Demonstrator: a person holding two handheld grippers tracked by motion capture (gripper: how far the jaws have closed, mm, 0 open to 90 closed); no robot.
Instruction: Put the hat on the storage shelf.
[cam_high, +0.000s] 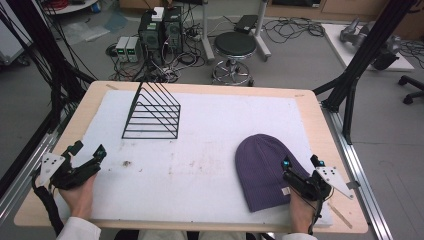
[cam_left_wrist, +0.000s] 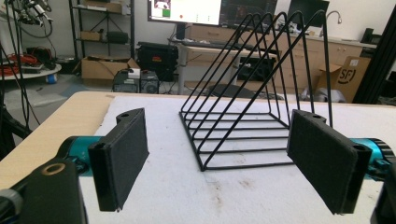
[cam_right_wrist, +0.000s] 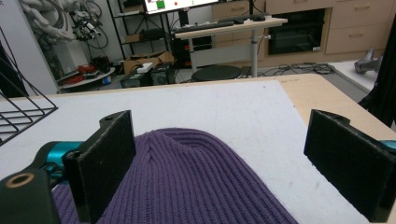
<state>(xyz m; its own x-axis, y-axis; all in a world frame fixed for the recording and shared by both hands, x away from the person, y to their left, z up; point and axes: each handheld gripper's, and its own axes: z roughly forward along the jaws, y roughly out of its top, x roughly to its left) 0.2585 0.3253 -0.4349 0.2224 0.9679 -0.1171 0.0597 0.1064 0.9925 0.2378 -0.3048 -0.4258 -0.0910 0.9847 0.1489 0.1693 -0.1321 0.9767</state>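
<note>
A purple knitted beanie (cam_high: 265, 170) lies flat on the white mat at the front right, its ribbed crown (cam_right_wrist: 187, 182) filling the lower middle of the right gripper view. My right gripper (cam_high: 301, 166) hovers at the beanie's right edge, jaws wide open, nothing between them. A black wire triangular rack (cam_high: 152, 112) stands at the back left of the mat; in the left gripper view the rack (cam_left_wrist: 252, 98) is straight ahead. My left gripper (cam_high: 89, 150) is at the front left edge, jaws wide open and empty.
A white mat (cam_high: 200, 150) covers most of the wooden table (cam_high: 320, 125). Beyond the far edge sit a round stool (cam_high: 234, 50), computer boxes and cables on the floor. Black frame posts (cam_high: 360, 65) rise at the right.
</note>
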